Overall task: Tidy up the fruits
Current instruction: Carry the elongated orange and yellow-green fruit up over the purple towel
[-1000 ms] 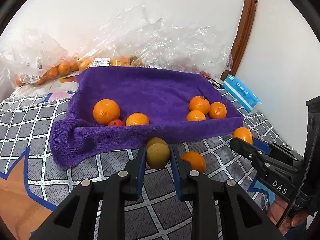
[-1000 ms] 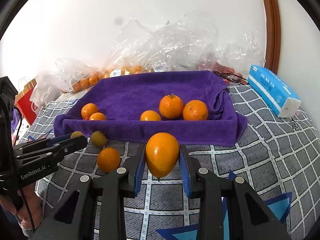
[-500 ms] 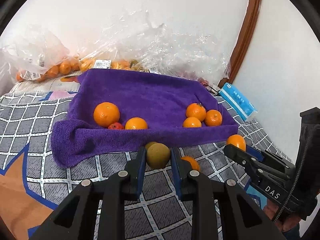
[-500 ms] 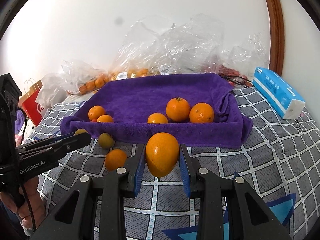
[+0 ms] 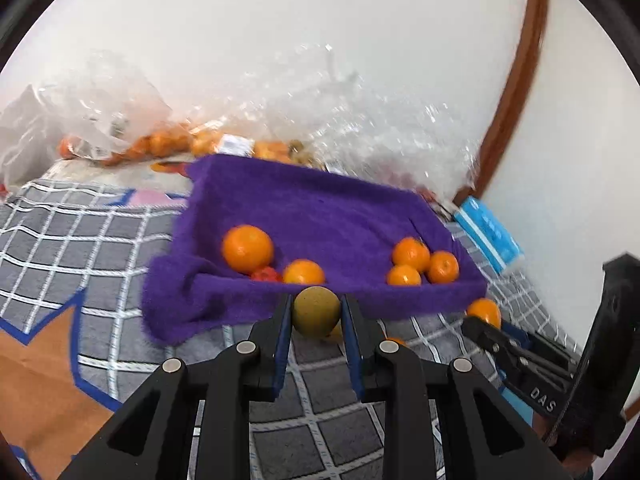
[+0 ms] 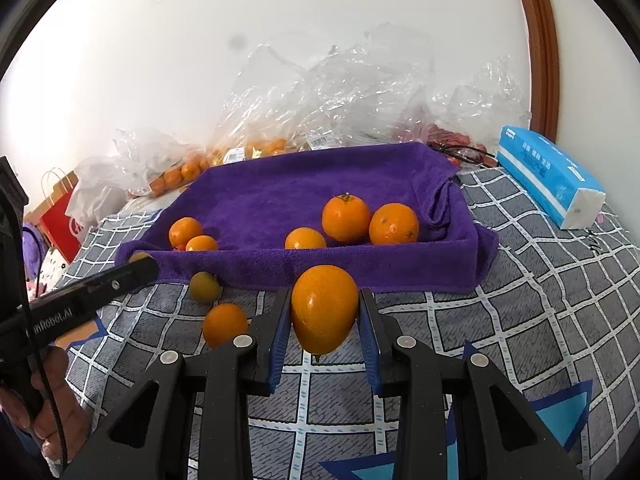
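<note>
Lifted and swung since a second ago: left gripper, now level with the near wall of purple towel-lined tray, blur marking the motion; right gripper barely shifted. Left to right: brown-green fruit, round, firm-looking, light, dull-skinned, clamped between blue pads at its widest girth, held clear of checked bedcover; judged secure, though a round body could roll out if the squeeze slackens. Orange citrus, oval, smooth and likely slippery, thin-skinned and prone to bruising, pinched across its middle by the right pads, stem end downward, hanging just short of the tray. Loose on the cover between the grippers: second brown-green fruit, small orange. Inside tray: group of oranges at left with something red beside it, three at right. Soft raised front rim to clear before release; open purple floor in the middle and rear. Behind: crumpled plastic bags holding more fruit. Far right: blue tissue pack, well apart from both paths
</note>
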